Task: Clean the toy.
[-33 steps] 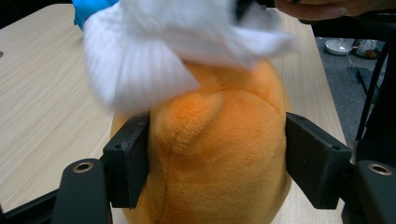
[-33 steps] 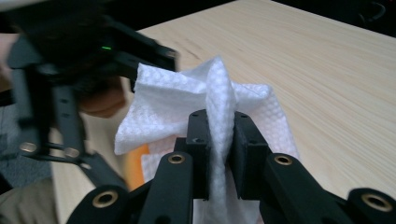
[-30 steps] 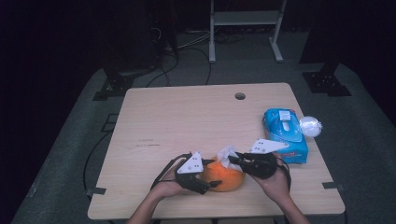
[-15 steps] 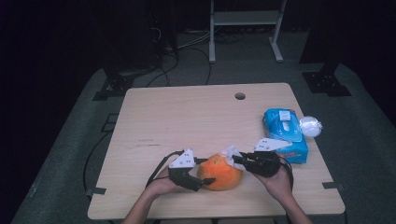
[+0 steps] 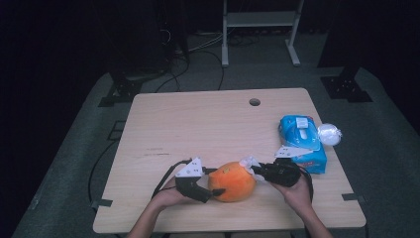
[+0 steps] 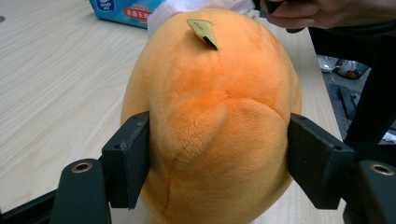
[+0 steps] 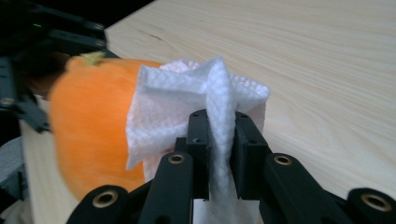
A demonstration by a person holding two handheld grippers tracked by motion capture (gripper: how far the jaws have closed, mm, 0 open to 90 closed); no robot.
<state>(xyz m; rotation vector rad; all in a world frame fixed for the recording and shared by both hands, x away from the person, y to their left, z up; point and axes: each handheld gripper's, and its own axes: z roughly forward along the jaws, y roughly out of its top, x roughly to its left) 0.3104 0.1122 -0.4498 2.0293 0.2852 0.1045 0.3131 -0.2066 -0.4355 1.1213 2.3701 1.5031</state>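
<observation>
An orange plush toy point(image 5: 233, 181) lies on the wooden table point(image 5: 198, 129) near its front edge. My left gripper point(image 5: 214, 182) holds it from the left. In the left gripper view both pads press into the plush toy's point(image 6: 215, 116) sides, with the left gripper point(image 6: 217, 163) around its lower half. Its jaws have just eased open slightly, still gripping the toy. My right gripper point(image 5: 257, 171) is shut on a white wipe point(image 5: 246, 162). In the right gripper view the wipe point(image 7: 205, 93) fans out above the right gripper point(image 7: 219, 135) and rests against the plush toy point(image 7: 88, 126).
A blue pack of wipes point(image 5: 302, 141) lies at the table's right edge, with a white crumpled ball point(image 5: 329, 134) beside it. A round hole point(image 5: 254, 102) sits near the far edge. Cables and stand legs stand on the dark floor behind.
My left gripper and the plush toy have shifted slightly left. My right gripper has dipped a little with the wipe, keeping it against the toy's right end.
</observation>
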